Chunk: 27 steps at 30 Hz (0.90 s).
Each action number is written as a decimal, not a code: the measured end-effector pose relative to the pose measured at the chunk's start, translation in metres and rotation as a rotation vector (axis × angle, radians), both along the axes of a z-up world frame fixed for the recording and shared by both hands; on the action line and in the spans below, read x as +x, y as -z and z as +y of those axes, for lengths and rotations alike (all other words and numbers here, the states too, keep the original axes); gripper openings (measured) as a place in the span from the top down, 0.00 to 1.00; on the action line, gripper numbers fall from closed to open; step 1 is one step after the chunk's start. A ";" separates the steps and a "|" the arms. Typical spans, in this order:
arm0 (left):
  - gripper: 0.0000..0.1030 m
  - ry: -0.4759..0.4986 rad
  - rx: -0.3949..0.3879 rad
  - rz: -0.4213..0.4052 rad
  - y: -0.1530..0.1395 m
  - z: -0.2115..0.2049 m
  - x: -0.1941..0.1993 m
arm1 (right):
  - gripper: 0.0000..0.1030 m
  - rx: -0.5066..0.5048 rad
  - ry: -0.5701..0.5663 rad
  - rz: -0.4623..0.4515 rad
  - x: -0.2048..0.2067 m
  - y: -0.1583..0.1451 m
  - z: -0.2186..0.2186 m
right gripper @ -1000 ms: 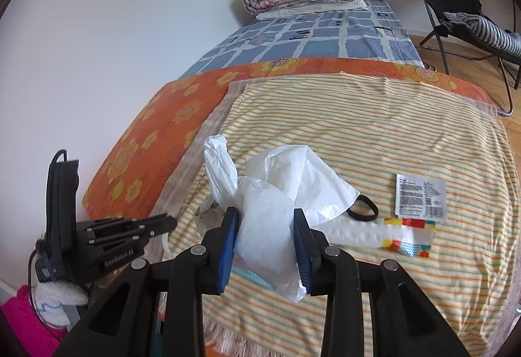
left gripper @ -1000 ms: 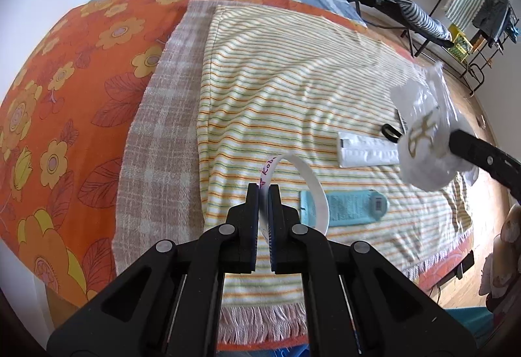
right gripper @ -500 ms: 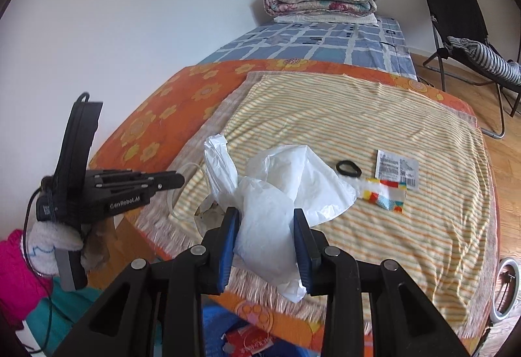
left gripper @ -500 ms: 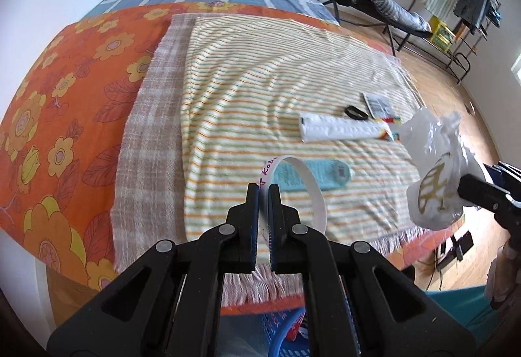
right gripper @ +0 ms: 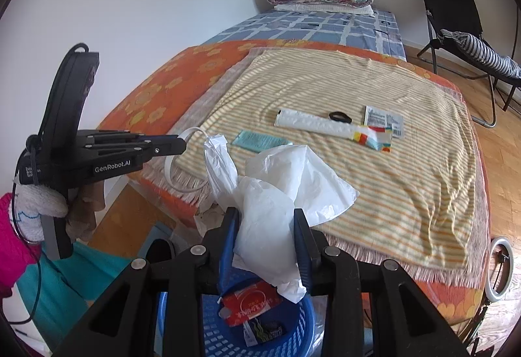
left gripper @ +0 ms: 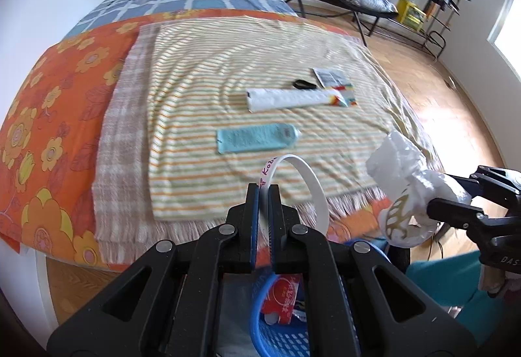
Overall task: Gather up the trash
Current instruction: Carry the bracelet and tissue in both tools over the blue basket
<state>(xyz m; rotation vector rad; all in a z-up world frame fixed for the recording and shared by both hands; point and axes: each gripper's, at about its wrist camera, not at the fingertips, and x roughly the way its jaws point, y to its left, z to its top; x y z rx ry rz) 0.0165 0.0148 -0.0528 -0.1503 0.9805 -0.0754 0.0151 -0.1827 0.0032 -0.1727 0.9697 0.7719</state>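
Blue basket: red packet clear in right view | half-hidden in left

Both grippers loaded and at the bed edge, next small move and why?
Probably lower the right gripper slightly and open it. Its jaws clamp the crumpled white plastic bag, which hangs directly above the blue mesh plastic basket already holding wrappers. The left gripper, shut on the white band loop, can follow.
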 end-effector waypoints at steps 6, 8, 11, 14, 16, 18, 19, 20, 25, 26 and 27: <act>0.97 0.046 0.003 0.018 0.008 -0.019 -0.021 | 0.68 -0.032 -0.014 0.012 -0.024 0.014 -0.009; 0.97 0.060 0.010 0.022 0.011 -0.024 -0.027 | 0.68 -0.039 -0.017 0.020 -0.030 0.019 -0.013; 0.97 0.078 0.017 0.035 0.018 -0.032 -0.036 | 0.68 -0.047 -0.020 0.044 -0.040 0.028 -0.018; 0.97 0.097 0.026 0.055 0.027 -0.040 -0.043 | 0.67 -0.057 -0.022 0.059 -0.048 0.036 -0.022; 0.97 0.110 0.030 0.070 0.033 -0.046 -0.048 | 0.67 -0.067 -0.024 0.079 -0.054 0.045 -0.024; 0.97 0.122 0.040 0.081 0.038 -0.050 -0.052 | 0.67 -0.081 -0.027 0.097 -0.060 0.053 -0.025; 0.97 0.127 0.044 0.085 0.041 -0.052 -0.054 | 0.67 -0.090 -0.029 0.106 -0.063 0.058 -0.025; 0.97 0.130 0.046 0.088 0.043 -0.053 -0.056 | 0.67 -0.095 -0.031 0.112 -0.065 0.061 -0.025; 0.97 0.149 0.047 0.114 0.052 -0.058 -0.064 | 0.67 -0.112 -0.042 0.142 -0.076 0.075 -0.026; 0.97 0.152 0.048 0.116 0.054 -0.059 -0.065 | 0.67 -0.114 -0.043 0.145 -0.078 0.077 -0.026; 0.97 0.155 0.049 0.118 0.055 -0.060 -0.066 | 0.67 -0.117 -0.043 0.149 -0.078 0.079 -0.025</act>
